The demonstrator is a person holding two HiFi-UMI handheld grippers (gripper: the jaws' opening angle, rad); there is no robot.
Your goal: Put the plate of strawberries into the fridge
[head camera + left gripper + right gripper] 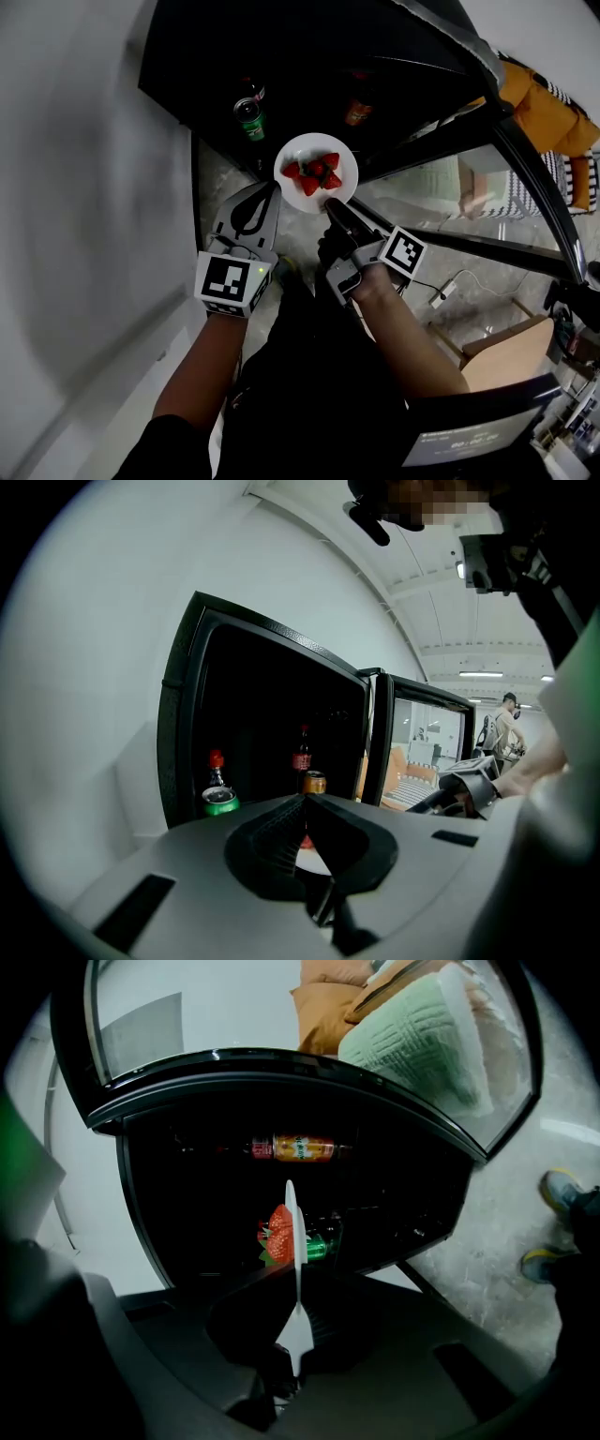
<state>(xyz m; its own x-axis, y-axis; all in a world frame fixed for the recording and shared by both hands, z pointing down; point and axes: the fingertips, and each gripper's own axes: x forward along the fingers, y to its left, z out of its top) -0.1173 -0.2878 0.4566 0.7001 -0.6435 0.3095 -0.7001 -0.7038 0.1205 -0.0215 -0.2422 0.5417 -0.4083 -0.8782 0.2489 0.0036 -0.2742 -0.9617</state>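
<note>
A white plate (pixel 339 157) carrying several red strawberries (pixel 317 172) hangs in front of the open black fridge (pixel 309 56). My right gripper (pixel 330 204) is shut on the plate's near right rim. In the right gripper view the plate (pixel 291 1213) shows edge-on between the jaws of that gripper (pixel 294 1283), with a strawberry (pixel 279 1232) beside it. My left gripper (pixel 274 187) meets the plate's left rim, jaws closed. In the left gripper view a sliver of the plate (pixel 315 857) shows in the hollow behind the left gripper's (pixel 305 803) tips.
Inside the dark fridge stand a green can (pixel 249 120), a red-capped bottle (pixel 217 769) and an orange-labelled bottle (pixel 357 112). Its glass door (pixel 525 178) swings open to the right. A white wall (pixel 84 187) is at the left. A power strip (pixel 441 292) and a cardboard box (pixel 506 352) sit on the floor.
</note>
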